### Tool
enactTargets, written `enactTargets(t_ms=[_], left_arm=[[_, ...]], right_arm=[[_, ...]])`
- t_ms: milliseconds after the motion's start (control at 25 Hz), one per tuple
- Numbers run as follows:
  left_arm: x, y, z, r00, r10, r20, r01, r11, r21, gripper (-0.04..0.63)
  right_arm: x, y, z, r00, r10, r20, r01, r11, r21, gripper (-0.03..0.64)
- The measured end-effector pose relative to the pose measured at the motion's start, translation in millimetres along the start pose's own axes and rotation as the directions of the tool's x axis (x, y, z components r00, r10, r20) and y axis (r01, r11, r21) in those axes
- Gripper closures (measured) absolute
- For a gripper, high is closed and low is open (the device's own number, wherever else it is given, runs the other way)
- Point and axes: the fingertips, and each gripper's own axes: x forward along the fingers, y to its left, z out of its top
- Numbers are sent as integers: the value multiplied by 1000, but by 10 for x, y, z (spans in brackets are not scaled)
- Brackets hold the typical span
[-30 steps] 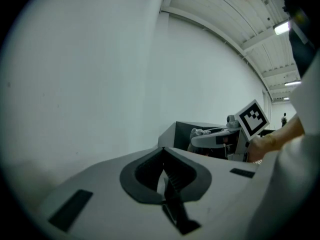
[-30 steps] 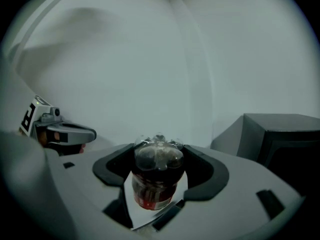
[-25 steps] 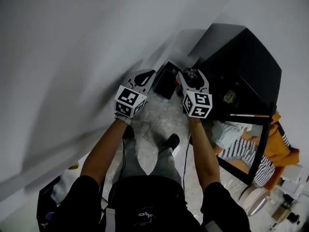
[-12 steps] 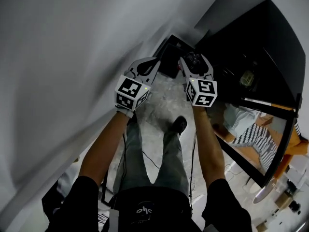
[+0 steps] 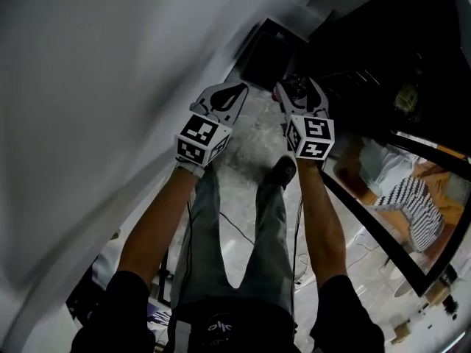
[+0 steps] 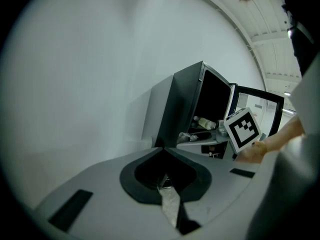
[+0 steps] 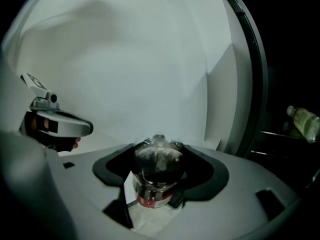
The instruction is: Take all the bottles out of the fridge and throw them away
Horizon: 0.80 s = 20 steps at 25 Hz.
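Two grippers are held side by side over a pale marbled floor [image 5: 246,142] at the middle of the head view. The right gripper [image 7: 159,149] is clamped on a dark bottle [image 7: 156,171] with a red label band, its rounded base pointing away from the camera between the jaws. The left gripper [image 6: 161,149] has its jaws pressed together with nothing between them. Each carries its marker cube, and the right gripper's cube [image 6: 243,129] shows at the right of the left gripper view.

Below the right gripper in the head view is the person's dark shoe [image 5: 282,171], with a thin cable [image 5: 235,234] trailing on the floor between the legs. At top centre a black box-like thing [image 5: 268,54] stands against the white wall [image 5: 88,87] that fills the left half. The dark fridge [image 6: 185,109] takes the upper right, its open door [image 5: 383,219] running just beside the right arm. Inside the fridge a pale bottle [image 7: 303,123] lies on a shelf, and the left gripper view shows another bottle [image 6: 187,135] lower down
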Motion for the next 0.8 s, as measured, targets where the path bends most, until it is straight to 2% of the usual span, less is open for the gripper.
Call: enactTargets(t_ms=[240, 800], left_arm=[[71, 11, -266, 1000, 3, -15, -3, 1000, -16, 589], [309, 191, -512, 1000, 28, -4, -28, 999, -30, 589]], right_arm=[[35, -50, -407, 999, -1, -40, 2, 1000, 11, 303], [483, -218, -700, 998, 10, -68, -11, 1000, -14, 303]])
